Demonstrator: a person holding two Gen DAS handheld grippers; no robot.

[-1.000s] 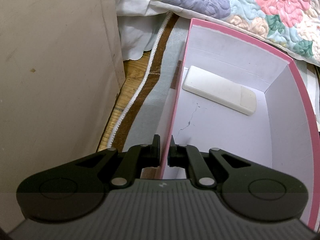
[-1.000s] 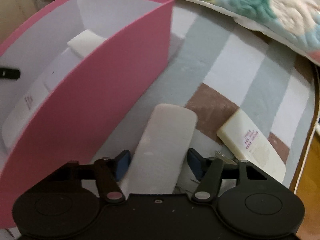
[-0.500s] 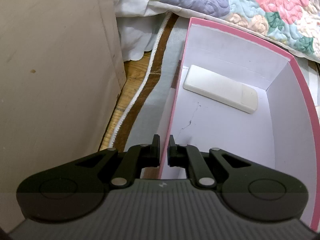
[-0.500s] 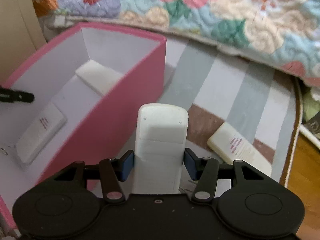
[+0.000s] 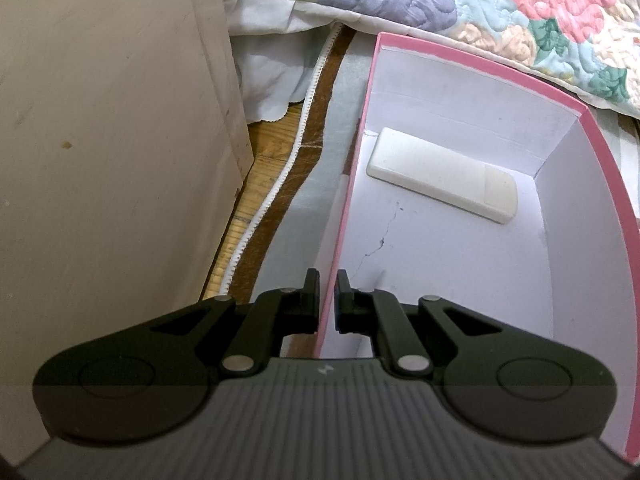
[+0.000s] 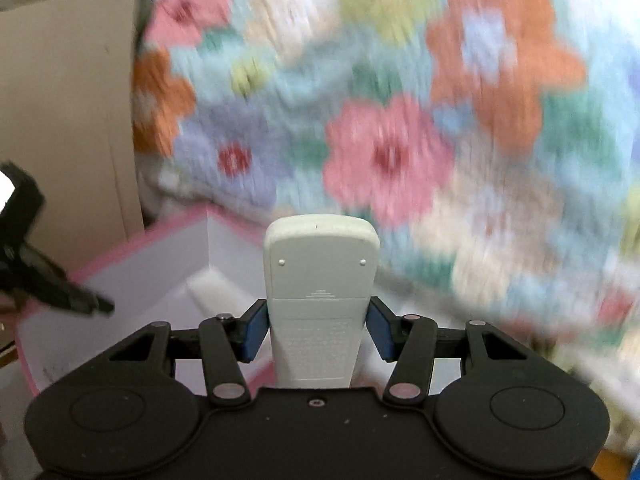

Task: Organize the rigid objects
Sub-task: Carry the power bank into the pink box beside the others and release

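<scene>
A pink box (image 5: 600, 152) with a white inside stands on a striped rug. One white remote (image 5: 442, 174) lies flat along its far wall. My left gripper (image 5: 328, 280) is shut on the box's near left wall, one finger outside and one inside. In the right wrist view my right gripper (image 6: 318, 320) is shut on a second white remote (image 6: 320, 264), back side up, its blue pads pressing its two long edges. It hangs above the box's corner (image 6: 132, 248). The left gripper (image 6: 48, 280) shows at that view's left edge.
A beige cabinet panel (image 5: 100, 140) rises close on the left of the box. A floral quilt (image 5: 480, 8) hangs behind the box and fills the blurred right wrist view. The rug's trimmed edge (image 5: 280, 168) and a strip of wooden floor (image 5: 268, 148) lie between panel and box.
My right gripper has lifted the white remote off the rug and tilted upward, so its view swung from the rug to the quilt. The left gripper kept its hold on the box wall.
</scene>
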